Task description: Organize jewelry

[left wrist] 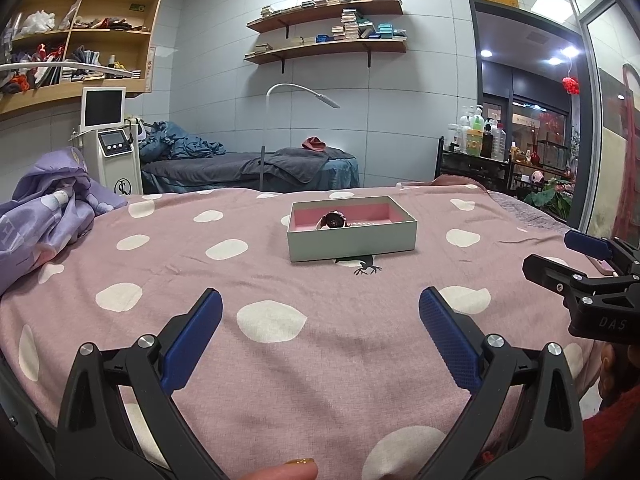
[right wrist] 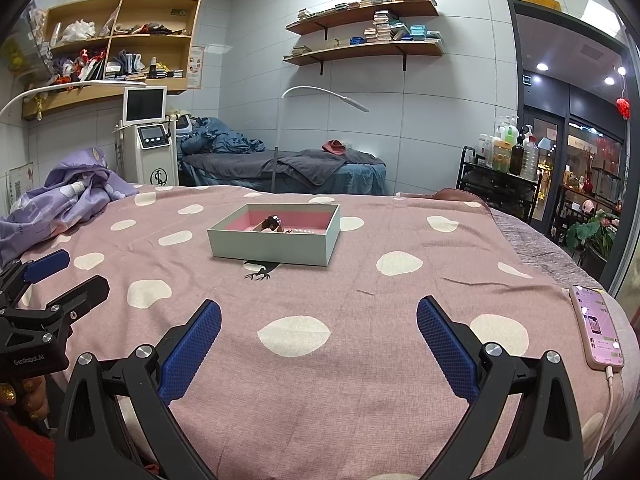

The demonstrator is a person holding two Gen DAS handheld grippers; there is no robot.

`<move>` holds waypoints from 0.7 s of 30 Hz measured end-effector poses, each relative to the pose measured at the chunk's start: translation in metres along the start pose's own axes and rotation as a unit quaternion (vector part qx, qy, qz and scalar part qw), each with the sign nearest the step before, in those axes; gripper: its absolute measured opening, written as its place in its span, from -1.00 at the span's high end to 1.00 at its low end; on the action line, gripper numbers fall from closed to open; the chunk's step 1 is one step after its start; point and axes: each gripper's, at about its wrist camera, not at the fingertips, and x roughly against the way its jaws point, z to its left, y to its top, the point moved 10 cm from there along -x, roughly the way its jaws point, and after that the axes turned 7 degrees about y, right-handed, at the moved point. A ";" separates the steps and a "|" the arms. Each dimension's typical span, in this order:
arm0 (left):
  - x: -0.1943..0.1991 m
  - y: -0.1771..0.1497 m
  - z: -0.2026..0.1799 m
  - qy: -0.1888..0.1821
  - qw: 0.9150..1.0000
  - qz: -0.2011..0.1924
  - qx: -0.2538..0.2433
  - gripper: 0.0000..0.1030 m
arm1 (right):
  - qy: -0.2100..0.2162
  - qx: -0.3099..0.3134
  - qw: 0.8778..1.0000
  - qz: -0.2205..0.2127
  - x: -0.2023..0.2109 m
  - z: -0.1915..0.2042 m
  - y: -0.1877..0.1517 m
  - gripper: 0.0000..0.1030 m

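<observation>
On the bed, I see a pink blanket (left wrist: 320,340) with cream spots covering the whole work surface. Both my grippers hover low over its near edge, side by side and apart. Left gripper (left wrist: 320,308): jaws spread wide, holding nothing, touching nothing. Right gripper (right wrist: 319,312): same, jaws wide apart and empty.

Pale green box (left wrist: 352,244) sits mid-blanket, well ahead of both grippers, lid off, pink lining inside. It partly covers a small black printed figure (left wrist: 366,269) on the blanket at its near wall.

Inside the box: a dark round jewelry piece (left wrist: 332,220) near the middle, and a strand of pearls (left wrist: 362,225) lying just beside it. I can't tell finer detail at this range.

Pink phone (right wrist: 598,328) lies screen-up near the blanket's right edge, cable plugged in, just right of my right gripper.
</observation>
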 end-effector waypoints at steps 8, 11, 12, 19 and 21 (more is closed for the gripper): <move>-0.002 -0.001 -0.001 0.001 1.000 0.003 -0.001 -0.89 | 0.000 -0.001 1.000 0.001 0.001 0.001 -0.001 -0.87; -0.002 -0.002 -0.002 0.001 1.000 0.004 -0.002 -0.89 | 0.000 0.000 1.000 0.002 0.001 0.001 -0.002 -0.87; -0.002 -0.002 -0.002 0.001 1.000 0.004 -0.002 -0.89 | 0.000 -0.001 1.000 0.002 0.000 0.000 -0.002 -0.87; -0.002 -0.003 -0.002 0.001 1.000 0.005 -0.002 -0.89 | 0.000 -0.001 1.000 0.003 0.000 0.000 -0.003 -0.87; -0.002 -0.003 -0.002 0.001 1.000 0.004 -0.002 -0.88 | 0.001 -0.002 1.000 0.003 0.000 0.001 -0.004 -0.87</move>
